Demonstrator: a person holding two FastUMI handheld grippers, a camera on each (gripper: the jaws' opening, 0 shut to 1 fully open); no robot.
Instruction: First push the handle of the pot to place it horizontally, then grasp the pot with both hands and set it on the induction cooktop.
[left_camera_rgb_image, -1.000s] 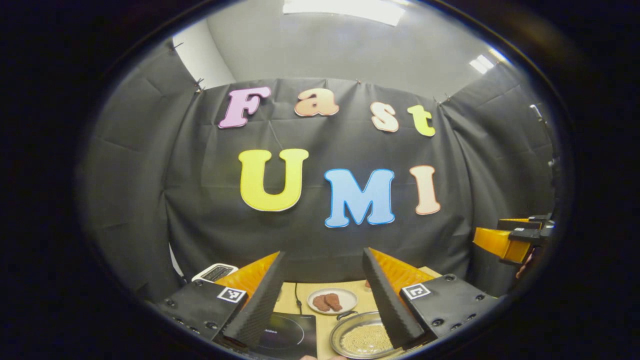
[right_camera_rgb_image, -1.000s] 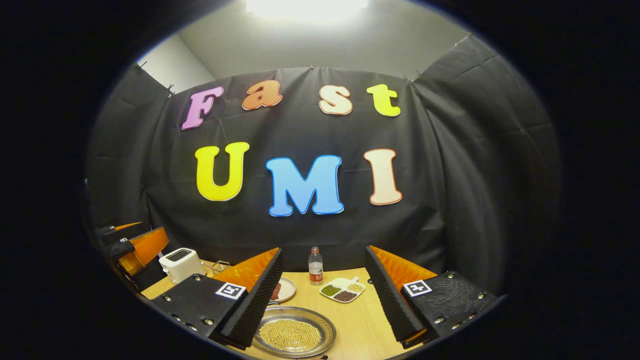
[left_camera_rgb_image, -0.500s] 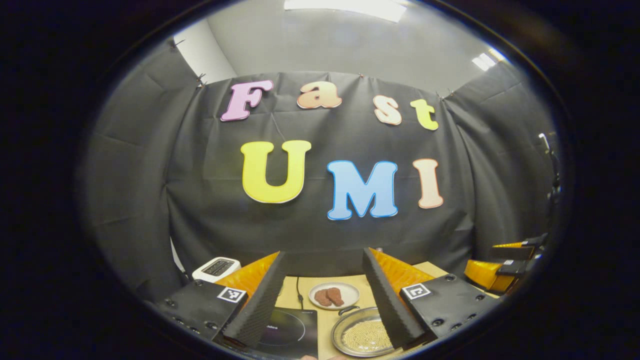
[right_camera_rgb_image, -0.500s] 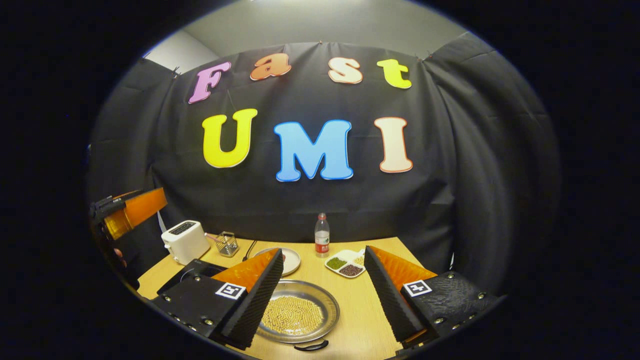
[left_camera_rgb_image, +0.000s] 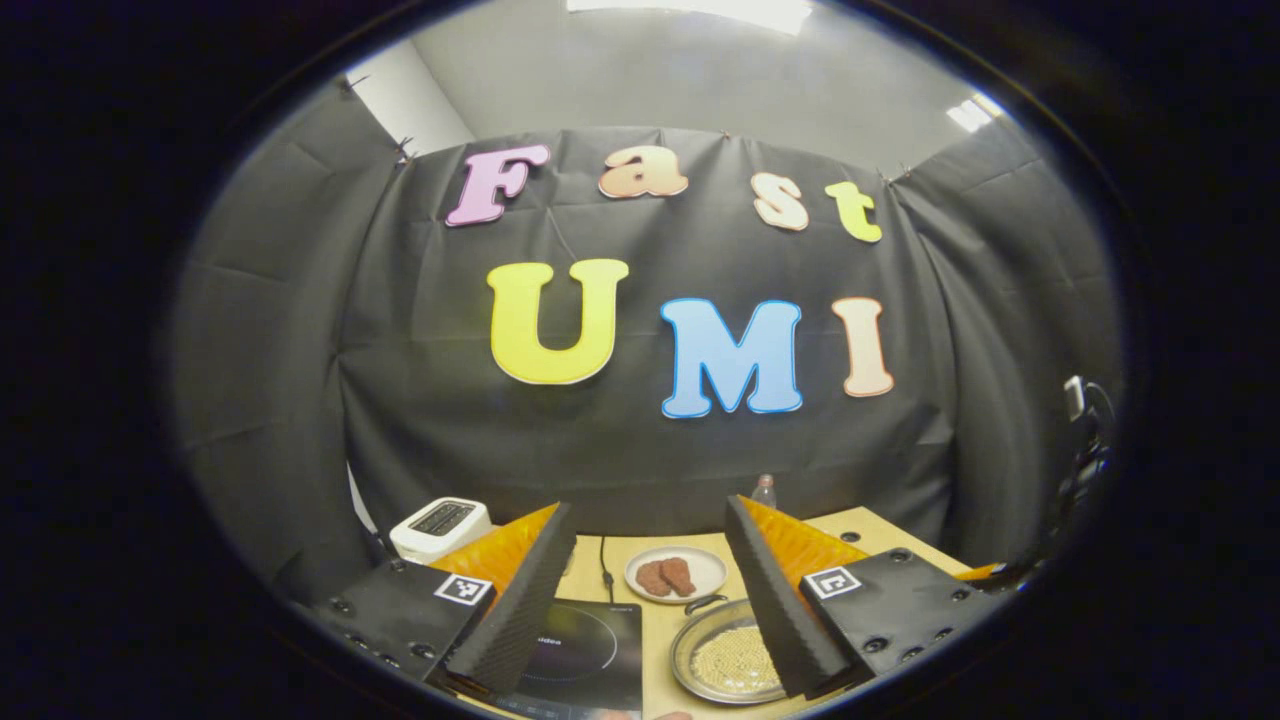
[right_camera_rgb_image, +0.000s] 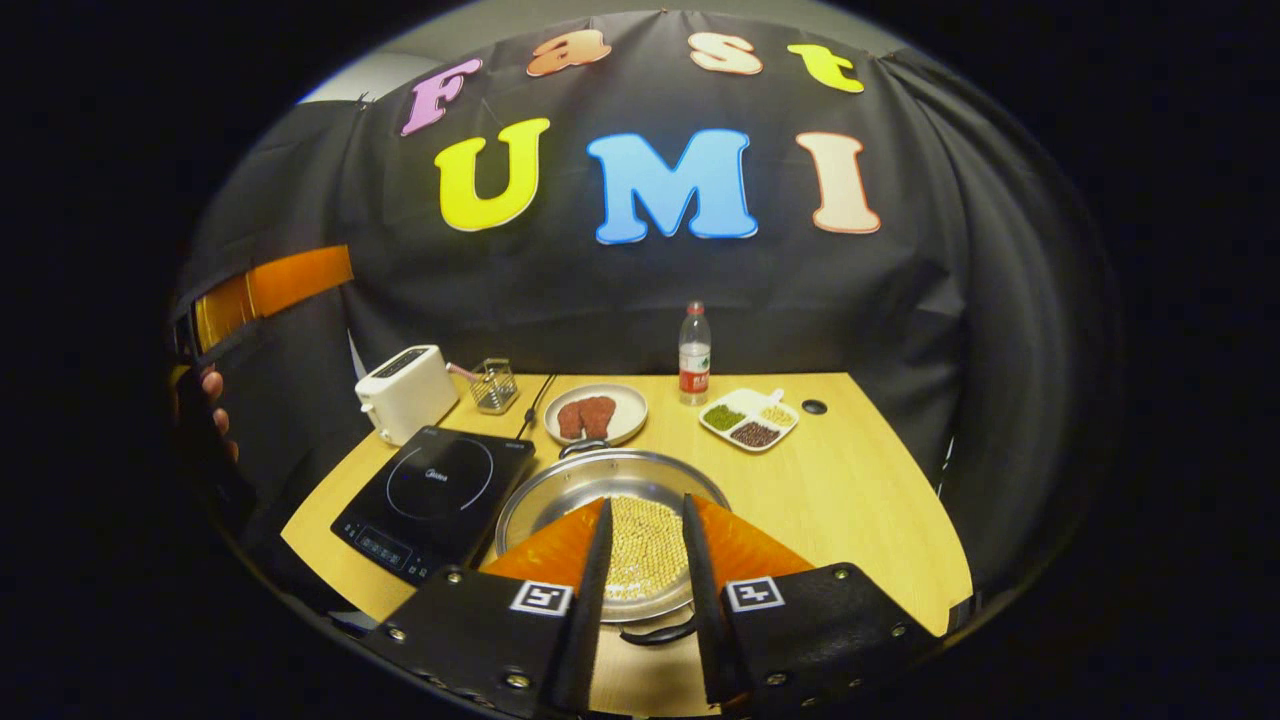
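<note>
A shallow steel pot (right_camera_rgb_image: 560, 488) full of pale beans sits on the wooden table (right_camera_rgb_image: 860, 480), right of the black induction cooktop (right_camera_rgb_image: 435, 490). It has a small loop handle at its far rim (right_camera_rgb_image: 585, 447) and a dark handle at its near rim (right_camera_rgb_image: 655, 632). My right gripper (right_camera_rgb_image: 645, 503) hovers over the pot's near side, open by a narrow gap with nothing held. The near handle lies low between its fingers. My left gripper (left_camera_rgb_image: 648, 508) is wide open and empty, raised above the cooktop (left_camera_rgb_image: 590, 655) and pot (left_camera_rgb_image: 715, 660). It also shows at upper left (right_camera_rgb_image: 270, 290), held by a hand (right_camera_rgb_image: 210, 390).
At the back of the table stand a white toaster (right_camera_rgb_image: 405, 390), a small wire basket (right_camera_rgb_image: 493, 385), a plate with meat pieces (right_camera_rgb_image: 595, 412), a water bottle (right_camera_rgb_image: 694, 355) and a divided dish of beans (right_camera_rgb_image: 748, 420). A cord runs back from the cooktop.
My right gripper tilted down and moved in over the pot, and its fingers narrowed from wide open. The left gripper's view dipped slightly; it stays wide open.
</note>
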